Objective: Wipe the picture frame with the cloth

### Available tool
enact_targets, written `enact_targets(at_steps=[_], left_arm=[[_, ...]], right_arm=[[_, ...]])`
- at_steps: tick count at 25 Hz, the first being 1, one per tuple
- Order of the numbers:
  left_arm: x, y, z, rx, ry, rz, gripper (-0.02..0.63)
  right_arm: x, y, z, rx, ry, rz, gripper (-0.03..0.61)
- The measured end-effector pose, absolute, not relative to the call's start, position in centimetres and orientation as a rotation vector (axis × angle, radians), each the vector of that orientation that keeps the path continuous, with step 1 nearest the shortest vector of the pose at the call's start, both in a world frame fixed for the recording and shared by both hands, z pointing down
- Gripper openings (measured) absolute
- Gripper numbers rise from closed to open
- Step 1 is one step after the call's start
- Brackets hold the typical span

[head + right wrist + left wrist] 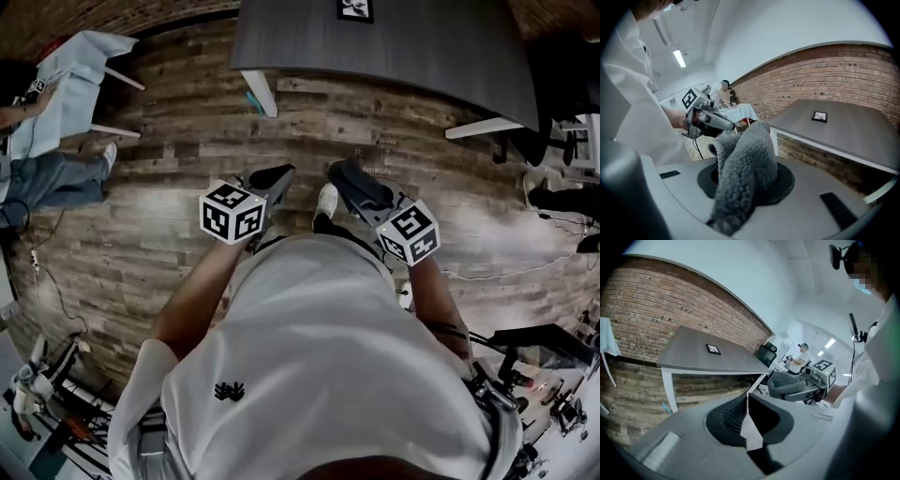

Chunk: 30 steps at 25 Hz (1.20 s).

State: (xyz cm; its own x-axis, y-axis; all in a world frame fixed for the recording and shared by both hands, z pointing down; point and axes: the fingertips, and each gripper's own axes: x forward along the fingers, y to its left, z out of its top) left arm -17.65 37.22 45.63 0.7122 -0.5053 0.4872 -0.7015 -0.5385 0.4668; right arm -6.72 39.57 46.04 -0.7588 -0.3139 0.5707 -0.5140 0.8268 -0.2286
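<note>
Head view: the left tool (279, 173) sits a bit left of centre, jaws pressed together with nothing in them. Right next to it, the right tool (345, 174) is clamped on a fluffy grey cloth (745, 164). The small dark picture frame (355, 9) lies flat on the grey surface (422, 56) up at the top edge, well apart from both.

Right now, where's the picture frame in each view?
Head view: picture frame at the top edge, just right of centre.
Left gripper view: picture frame left of centre, mid-height.
Right gripper view: picture frame right of centre, mid-height.
Shared landmark: the grey table it lies on, seen in all three.
</note>
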Motion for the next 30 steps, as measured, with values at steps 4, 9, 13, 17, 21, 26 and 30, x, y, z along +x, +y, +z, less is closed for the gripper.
enact_targets(at_steps=[4,9,13,17,21,26,30], left_arm=[[-16.1,29.5,45.5,2.280,-1.015,0.431,0.020],[-14.2,22.2,46.7,2.288,-1.038,0.497,0.021],[-15.2,15.8,48.2,2.275,-0.999,0.494,0.045],[-16.2,8.3,49.6,2.237,-0.947,0.465,0.089],[-15.9,-0.2,50.3,2.221,-0.907,0.431,0.092],[-14.6,-9.2,53.4,2.188,-0.876,0.452,0.097],[-12.9,-14.6,56.4,2.122,-0.901,0.454,0.114]], right_arm=[[-3.0,33.3,46.4,0.640,-2.495,0.537,0.087],[-0.9,27.8,48.9,0.697,-2.449,0.646,0.089],[-2.5,22.8,49.6,0.712,-2.432,0.668,0.091],[-3.6,17.3,48.9,0.791,-2.399,0.673,0.091],[-3.6,11.5,46.7,0.910,-2.351,0.649,0.092],[-2.5,6.8,46.2,1.049,-2.277,0.681,0.094],[-1.1,5.5,47.1,1.064,-2.233,0.712,0.094]])
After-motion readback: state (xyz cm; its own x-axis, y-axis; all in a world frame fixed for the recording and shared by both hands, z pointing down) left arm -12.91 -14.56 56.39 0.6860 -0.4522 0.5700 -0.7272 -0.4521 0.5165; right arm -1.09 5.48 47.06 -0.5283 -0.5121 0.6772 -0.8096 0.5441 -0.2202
